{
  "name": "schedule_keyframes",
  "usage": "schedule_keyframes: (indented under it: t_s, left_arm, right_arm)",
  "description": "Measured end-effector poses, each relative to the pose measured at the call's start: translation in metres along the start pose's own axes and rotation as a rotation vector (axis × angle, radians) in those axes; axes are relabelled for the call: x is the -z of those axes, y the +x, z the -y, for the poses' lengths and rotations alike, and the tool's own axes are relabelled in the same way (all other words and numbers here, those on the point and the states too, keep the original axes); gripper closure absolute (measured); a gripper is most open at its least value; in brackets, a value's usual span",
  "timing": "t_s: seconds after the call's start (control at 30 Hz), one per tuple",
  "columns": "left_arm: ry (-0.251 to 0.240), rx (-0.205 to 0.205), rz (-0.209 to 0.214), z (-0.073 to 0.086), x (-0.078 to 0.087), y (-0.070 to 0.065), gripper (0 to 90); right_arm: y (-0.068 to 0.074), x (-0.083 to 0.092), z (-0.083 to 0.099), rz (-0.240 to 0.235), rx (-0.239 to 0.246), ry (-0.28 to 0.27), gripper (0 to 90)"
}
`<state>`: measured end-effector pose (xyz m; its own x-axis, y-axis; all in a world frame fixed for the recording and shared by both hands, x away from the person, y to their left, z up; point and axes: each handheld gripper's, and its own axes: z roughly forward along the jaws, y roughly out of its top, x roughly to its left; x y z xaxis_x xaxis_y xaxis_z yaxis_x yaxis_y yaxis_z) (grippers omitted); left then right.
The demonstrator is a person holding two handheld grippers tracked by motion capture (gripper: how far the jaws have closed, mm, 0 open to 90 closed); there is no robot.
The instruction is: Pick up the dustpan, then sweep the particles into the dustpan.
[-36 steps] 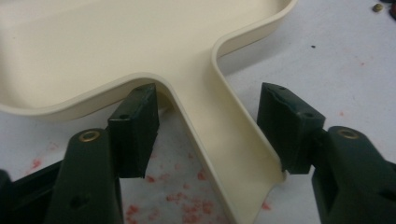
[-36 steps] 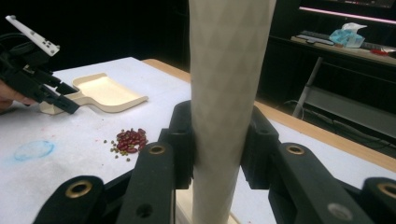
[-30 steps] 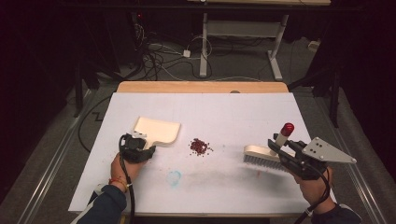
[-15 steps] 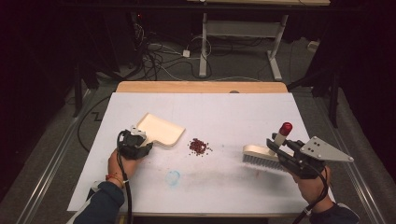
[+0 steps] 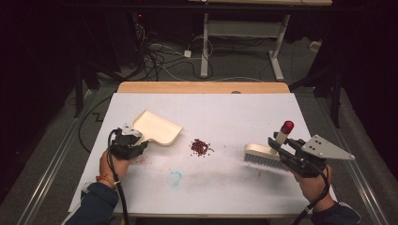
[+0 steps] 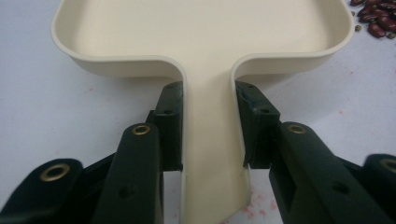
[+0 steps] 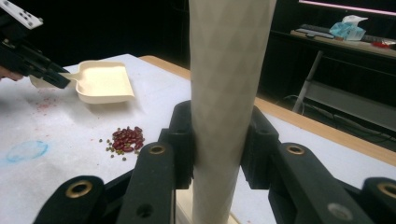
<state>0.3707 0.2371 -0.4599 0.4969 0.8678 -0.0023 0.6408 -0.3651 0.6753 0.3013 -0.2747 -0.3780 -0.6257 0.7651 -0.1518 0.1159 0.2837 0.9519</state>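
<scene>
Beans (image 5: 200, 147) in a small heap mid-table, between dustpan (image 5: 157, 127) and brush (image 5: 264, 156).
The left gripper (image 5: 136, 139) is clamped on the dustpan's handle, pan mouth facing the heap and nearer to it; the right gripper (image 5: 278, 146) is clamped on the brush handle, whose red tip tilts up and away. The bristles' contact with the table (image 5: 244, 112) is hard to make out.
</scene>
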Motion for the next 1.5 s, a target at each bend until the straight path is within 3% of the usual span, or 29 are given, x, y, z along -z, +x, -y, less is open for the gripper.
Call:
schedule_keyframes:
  t_s: [0.47,0.8,1.03,1.23,1.5]
  left_arm:
    - [-0.031,-0.078,0.023,0.012,0.035,-0.009,63.7]
    - [0.007,-0.126,0.075,0.034,0.053,-0.019,63.7]
    - [0.064,-0.174,0.114,0.045,0.053,-0.031,63.7]
    - [0.111,-0.200,0.166,0.049,0.043,-0.037,63.7]
    - [0.124,-0.229,0.172,0.047,0.039,-0.044,63.6]
  right_arm:
    - [-0.001,0.002,0.000,0.009,-0.009,0.001,70.3]
    - [-0.003,0.000,0.001,0.007,-0.023,0.000,70.3]
    - [-0.002,-0.002,-0.001,0.009,-0.020,-0.003,70.3]
    - [-0.003,-0.006,0.001,0.004,-0.016,0.012,70.3]
    - [-0.009,-0.023,-0.001,0.020,-0.043,0.017,70.3]
